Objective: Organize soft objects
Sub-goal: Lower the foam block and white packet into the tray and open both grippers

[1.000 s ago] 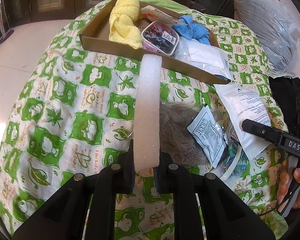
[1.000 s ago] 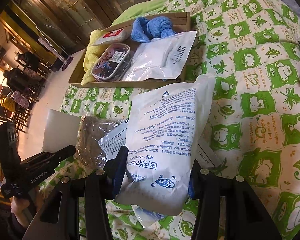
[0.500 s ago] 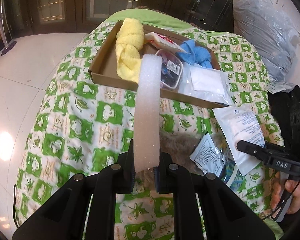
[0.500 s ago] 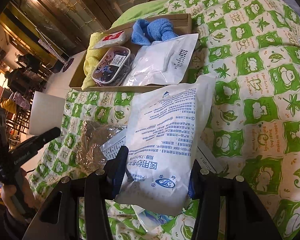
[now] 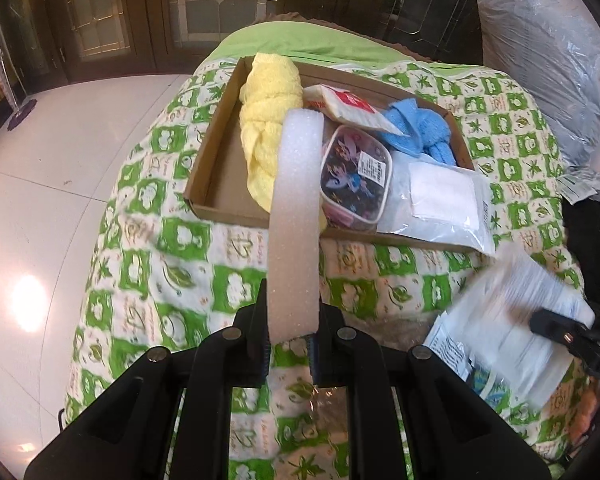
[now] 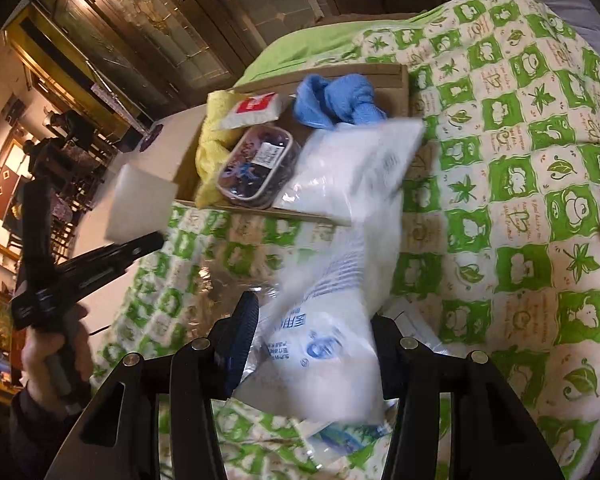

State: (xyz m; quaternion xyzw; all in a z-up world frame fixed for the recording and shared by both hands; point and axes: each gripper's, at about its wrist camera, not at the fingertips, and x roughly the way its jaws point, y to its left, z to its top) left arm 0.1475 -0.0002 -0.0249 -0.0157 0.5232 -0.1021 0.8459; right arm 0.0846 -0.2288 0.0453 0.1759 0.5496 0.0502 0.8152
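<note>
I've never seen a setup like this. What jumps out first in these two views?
A long white foam strip stands up between the left tongs, right in the middle of the left view. In the right view, the right tongs clamp a big white printed bag. Behind both, on the green-and-white quilt, sits a cardboard tray with a yellow towel and a blue cloth inside.

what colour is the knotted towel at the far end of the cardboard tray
Blue: the knotted terry towel in the shallow cardboard tray shows best in the right wrist view.
</note>
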